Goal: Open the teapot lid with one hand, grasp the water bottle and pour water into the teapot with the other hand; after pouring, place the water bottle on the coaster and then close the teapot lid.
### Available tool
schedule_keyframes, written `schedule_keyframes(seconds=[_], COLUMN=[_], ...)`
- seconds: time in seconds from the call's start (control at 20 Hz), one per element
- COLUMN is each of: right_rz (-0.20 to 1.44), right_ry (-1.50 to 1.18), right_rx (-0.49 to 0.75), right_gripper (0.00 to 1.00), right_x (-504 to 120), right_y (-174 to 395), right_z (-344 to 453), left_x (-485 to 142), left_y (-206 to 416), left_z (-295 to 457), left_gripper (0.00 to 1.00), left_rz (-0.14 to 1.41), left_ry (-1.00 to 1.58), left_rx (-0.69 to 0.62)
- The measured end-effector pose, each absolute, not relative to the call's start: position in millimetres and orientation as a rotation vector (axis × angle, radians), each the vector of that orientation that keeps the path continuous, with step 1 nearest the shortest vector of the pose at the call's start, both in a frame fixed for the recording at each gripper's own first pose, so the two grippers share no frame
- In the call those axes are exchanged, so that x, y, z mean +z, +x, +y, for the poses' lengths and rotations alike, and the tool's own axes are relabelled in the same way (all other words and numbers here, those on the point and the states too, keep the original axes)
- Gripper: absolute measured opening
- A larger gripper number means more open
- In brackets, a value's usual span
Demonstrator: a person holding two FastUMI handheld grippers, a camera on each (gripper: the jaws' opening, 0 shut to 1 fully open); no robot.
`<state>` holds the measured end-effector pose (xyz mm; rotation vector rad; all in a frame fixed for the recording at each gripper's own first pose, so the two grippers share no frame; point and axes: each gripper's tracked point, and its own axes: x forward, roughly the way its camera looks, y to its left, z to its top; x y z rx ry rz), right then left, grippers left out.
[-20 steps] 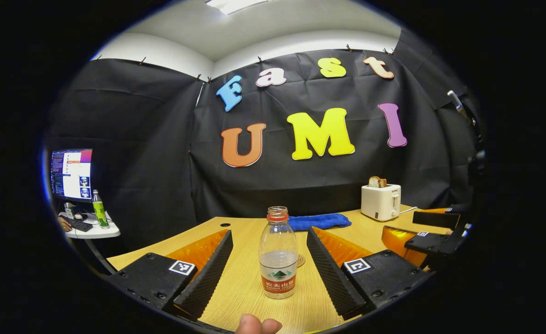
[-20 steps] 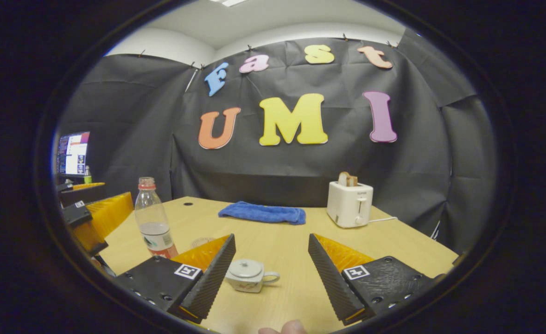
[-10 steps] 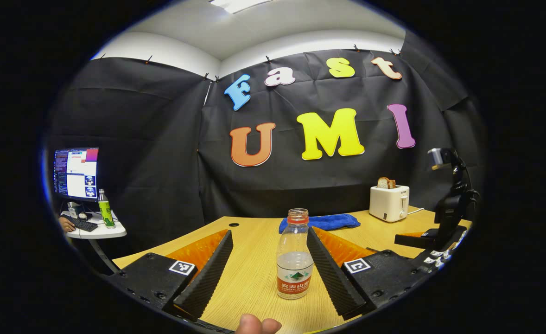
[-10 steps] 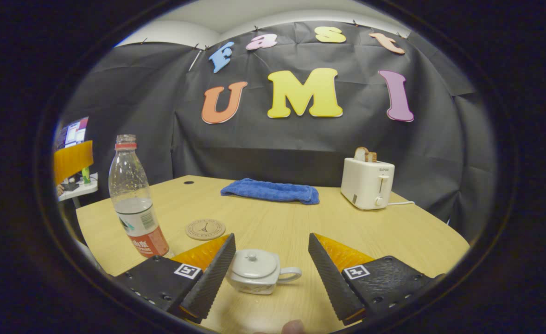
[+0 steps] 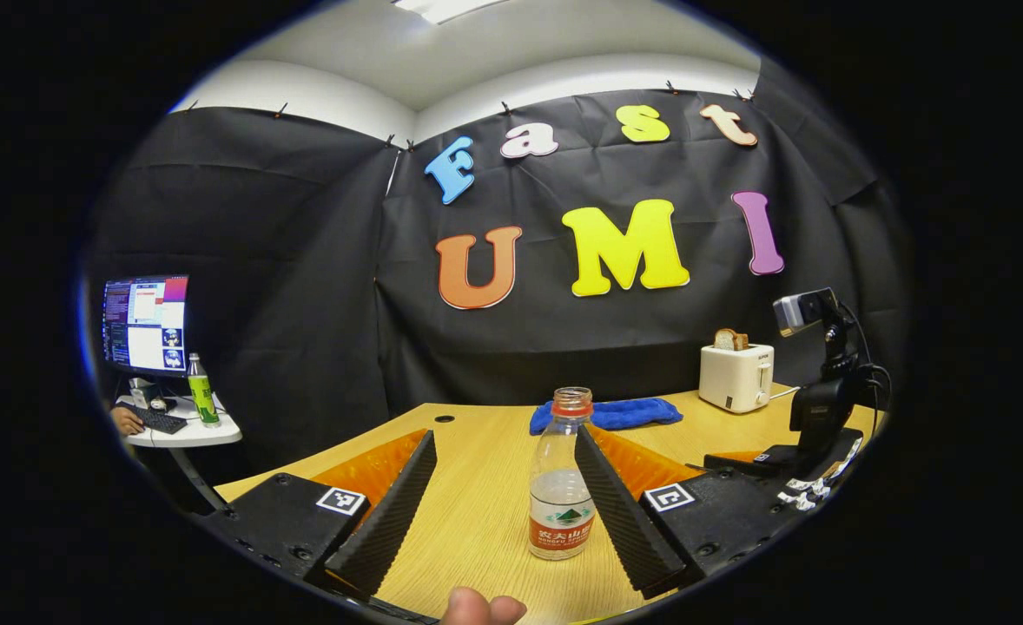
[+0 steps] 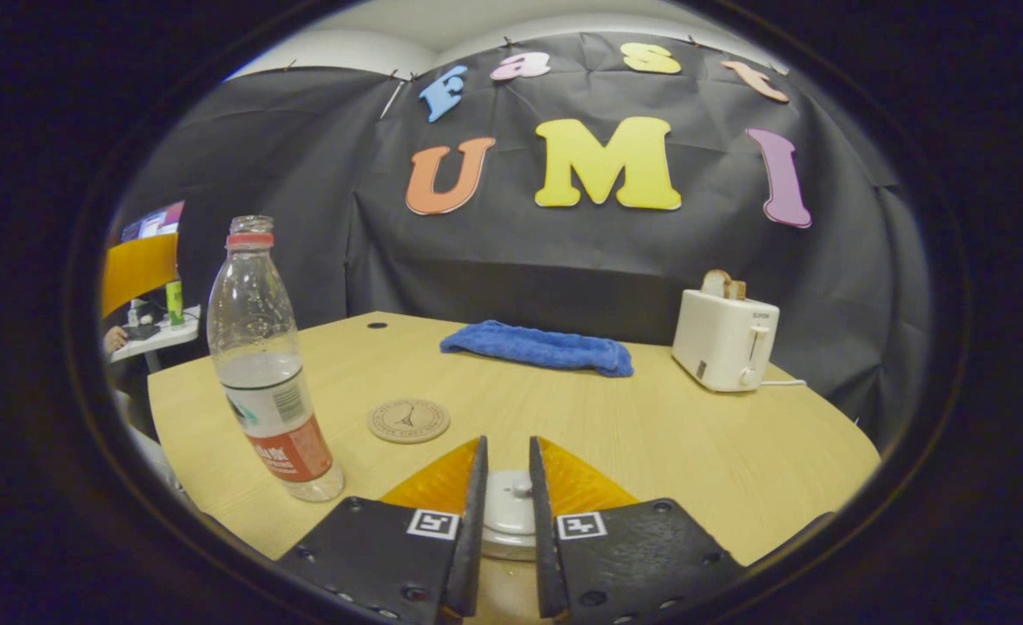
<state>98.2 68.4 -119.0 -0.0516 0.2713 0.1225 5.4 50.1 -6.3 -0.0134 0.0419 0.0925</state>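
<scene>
Things on the wooden table [image 6: 668, 443] count out as one water bottle [image 6: 270, 365], one coaster [image 6: 408, 420], one teapot [image 6: 508, 516], one blue towel [image 6: 539, 346] and one toaster [image 6: 723, 338] (with bread in its slots). Bottle stands upright, long axis vertical, uncapped mouth up, just left of the coaster. In the left gripper view the left gripper [image 5: 504, 510] is spread wide, holding nothing, and the bottle [image 5: 562, 486] stands between its fingers, right beside the right-hand one; contact cannot be told. The right gripper [image 6: 504, 512] is narrowed to a slim gap over the teapot's lid [image 6: 509, 503], its knob between the fingers; whether they press it cannot be told.
</scene>
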Motion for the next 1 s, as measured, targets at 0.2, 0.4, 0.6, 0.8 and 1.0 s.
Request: schedule_keyframes(seconds=[0.2, 0.4, 0.6, 0.8, 1.0], right_rz=[0.273, 0.267, 0.258, 0.260, 0.247], right_ry=[-0.057, -0.074, -0.069, -0.055, -0.033], right_rx=[0.108, 0.130, 0.147, 0.180, 0.191], right_gripper=[0.02, 0.03, 0.00, 0.00, 0.00], right_x=[-121, -119, -117, -112, -101], right_y=[100, 102, 102, 103, 104], right_z=[61, 63, 64, 67, 66], left_x=[-12, -21, -45, -64, -90], left_y=[7, 7, 3, 0, 1], left_z=[49, 41, 34, 22, 11], left_gripper=[1.00, 1.00, 1.00, 1.00, 1.00], left_rz=[0.057, 0.076, 0.133, 0.176, 0.241], left_ry=[-0.025, -0.057, -0.078, -0.097, -0.097], left_rx=[0.088, 0.053, 0.009, -0.053, -0.105])
